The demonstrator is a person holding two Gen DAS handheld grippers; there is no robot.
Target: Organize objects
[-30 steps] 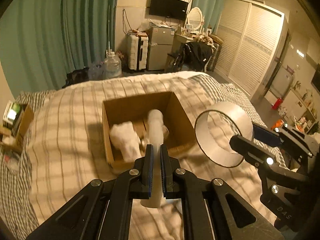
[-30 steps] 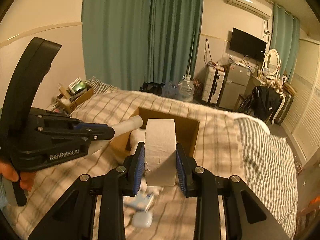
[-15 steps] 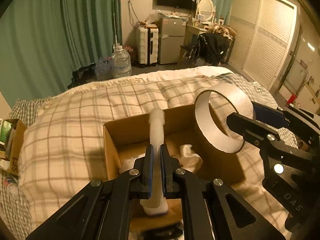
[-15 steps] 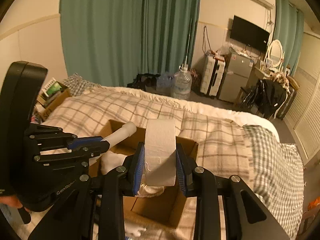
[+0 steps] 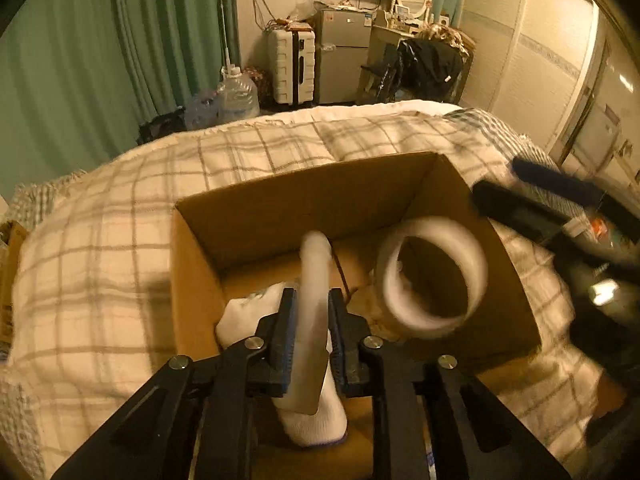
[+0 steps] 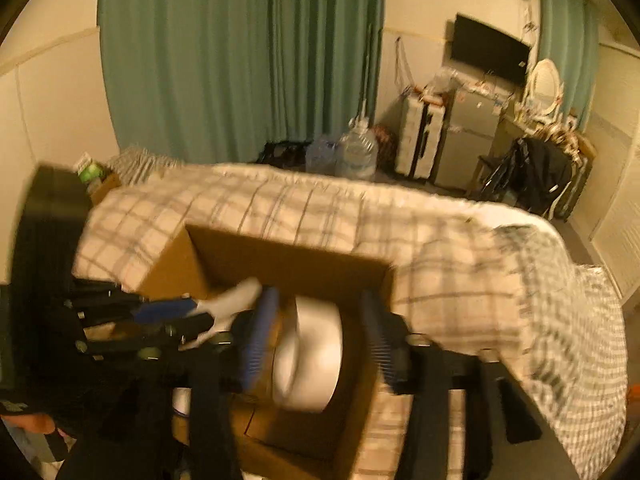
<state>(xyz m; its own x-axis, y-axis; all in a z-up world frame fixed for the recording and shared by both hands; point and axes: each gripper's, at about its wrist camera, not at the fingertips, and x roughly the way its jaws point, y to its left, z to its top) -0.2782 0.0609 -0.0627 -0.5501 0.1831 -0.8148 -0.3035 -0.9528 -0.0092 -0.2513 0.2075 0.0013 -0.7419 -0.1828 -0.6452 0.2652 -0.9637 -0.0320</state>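
Observation:
An open cardboard box (image 5: pixel 280 204) sits on the plaid bed; it also shows in the right wrist view (image 6: pixel 288 260). My left gripper (image 5: pixel 311 320) is shut on a white sock (image 5: pixel 316 280) and holds it over the box's near side. A wide white tape roll (image 5: pixel 432 276) is blurred inside the box at the right, clear of the pads. In the right wrist view my right gripper (image 6: pixel 316 336) is open, its blue pads apart on either side of the tape roll (image 6: pixel 312 356). Another white cloth (image 5: pixel 248 312) lies in the box.
The plaid blanket (image 5: pixel 100 260) surrounds the box. Past the bed's far edge stand water jugs (image 5: pixel 236 96), a white suitcase (image 5: pixel 290 66) and a small fridge (image 5: pixel 344 56). Green curtains (image 6: pixel 240 60) hang at the back. A small box of items (image 6: pixel 94 174) sits at the bed's left.
Both grippers moved forward and down over the box. My right gripper opened and the tape roll dropped out of its pads into the box. The left still holds the sock.

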